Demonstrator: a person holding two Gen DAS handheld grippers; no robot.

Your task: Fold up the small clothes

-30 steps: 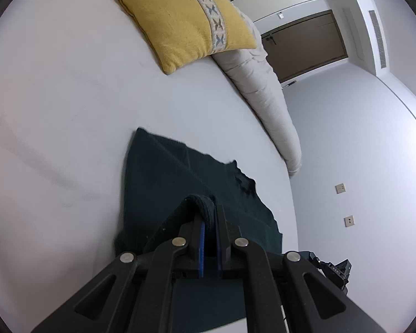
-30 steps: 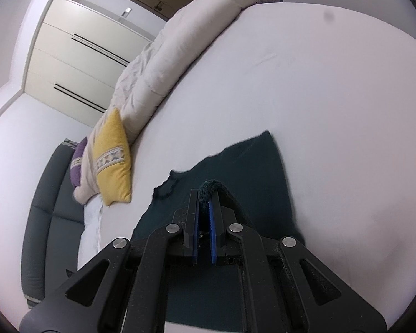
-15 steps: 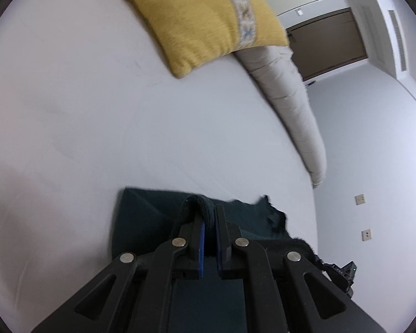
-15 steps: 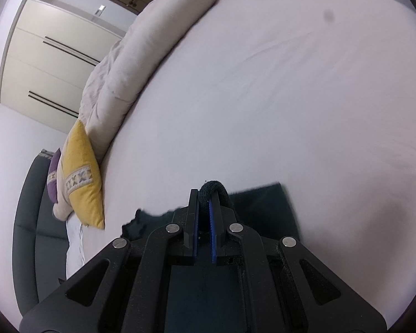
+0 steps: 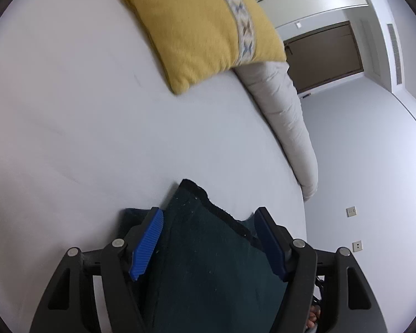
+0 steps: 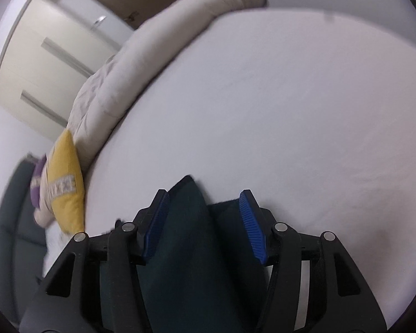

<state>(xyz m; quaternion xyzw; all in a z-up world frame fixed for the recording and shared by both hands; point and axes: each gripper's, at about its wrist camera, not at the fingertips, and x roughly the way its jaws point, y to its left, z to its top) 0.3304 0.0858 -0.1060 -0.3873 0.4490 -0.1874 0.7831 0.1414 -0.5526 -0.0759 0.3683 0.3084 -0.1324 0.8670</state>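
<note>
My left gripper and right gripper have just been opening, both released; dark cloth folded on white bed, loose between jaws. Risk: pads snag fabric when I withdraw, dragging fold open.

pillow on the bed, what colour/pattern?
Mustard yellow pillow with a pale band of blue-and-brown cross motifs; clearest in the left wrist view.

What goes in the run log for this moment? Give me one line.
step: fold released | left gripper: just opened | right gripper: just opened | dark green garment: between both jaws, ungripped, on white bed
</note>
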